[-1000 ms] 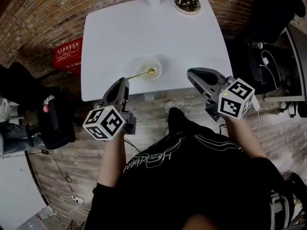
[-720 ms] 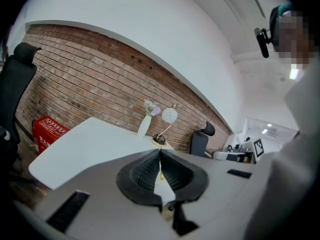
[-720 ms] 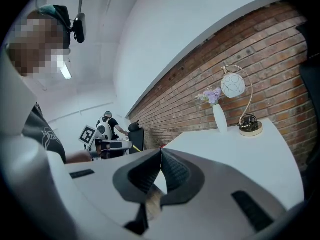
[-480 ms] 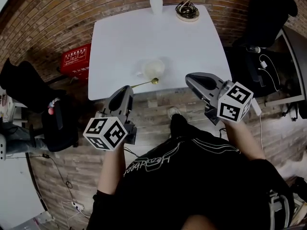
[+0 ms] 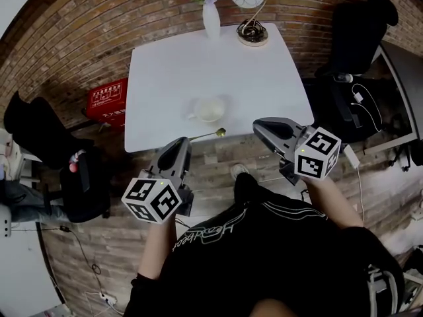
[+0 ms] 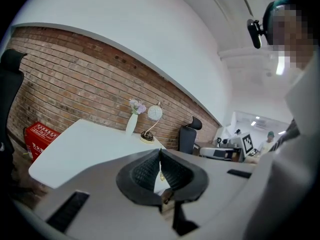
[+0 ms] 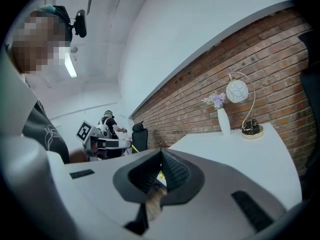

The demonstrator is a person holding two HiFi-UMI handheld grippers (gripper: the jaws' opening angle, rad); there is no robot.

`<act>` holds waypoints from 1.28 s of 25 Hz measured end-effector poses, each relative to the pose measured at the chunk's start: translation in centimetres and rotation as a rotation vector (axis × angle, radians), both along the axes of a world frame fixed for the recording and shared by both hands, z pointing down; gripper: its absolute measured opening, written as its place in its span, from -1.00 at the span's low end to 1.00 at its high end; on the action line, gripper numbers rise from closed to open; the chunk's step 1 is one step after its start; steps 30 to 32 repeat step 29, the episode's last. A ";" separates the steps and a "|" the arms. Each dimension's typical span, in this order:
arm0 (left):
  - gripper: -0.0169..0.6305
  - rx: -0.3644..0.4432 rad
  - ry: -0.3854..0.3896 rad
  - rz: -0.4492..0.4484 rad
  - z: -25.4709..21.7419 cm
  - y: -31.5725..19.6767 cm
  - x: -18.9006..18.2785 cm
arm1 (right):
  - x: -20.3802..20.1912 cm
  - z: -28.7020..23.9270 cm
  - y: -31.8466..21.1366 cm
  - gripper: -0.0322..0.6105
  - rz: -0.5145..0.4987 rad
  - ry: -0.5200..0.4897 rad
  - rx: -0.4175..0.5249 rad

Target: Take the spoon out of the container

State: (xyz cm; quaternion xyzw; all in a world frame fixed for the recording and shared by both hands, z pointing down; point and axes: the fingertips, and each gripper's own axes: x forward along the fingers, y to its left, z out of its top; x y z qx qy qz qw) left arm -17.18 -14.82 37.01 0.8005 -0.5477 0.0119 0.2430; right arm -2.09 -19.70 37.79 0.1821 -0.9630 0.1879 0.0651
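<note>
Back comes the left gripper (image 5: 185, 142), fingers clamped on the handle end so the spoon (image 5: 209, 135) rides clear of the container (image 5: 209, 109), past the tabletop's (image 5: 198, 58) near edge, while the right gripper (image 5: 260, 125), fingers together on nothing, keeps aside.

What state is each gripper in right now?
Left gripper: closed, holding the spoon.
Right gripper: closed, holding nothing.

Left gripper (image 5: 186, 142) and right gripper (image 5: 258, 125) near level, jaws seemingly together.
</note>
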 end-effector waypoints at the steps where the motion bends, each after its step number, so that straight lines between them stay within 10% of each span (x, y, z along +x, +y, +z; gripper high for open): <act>1: -0.92 -0.001 0.001 0.003 0.0 0.0 0.1 | 0.0 -0.1 0.0 -0.91 0.000 -0.002 0.002; 32: -0.92 0.004 0.026 0.030 0.4 -1.0 0.9 | 0.5 0.9 -0.2 -0.91 0.009 -0.009 0.001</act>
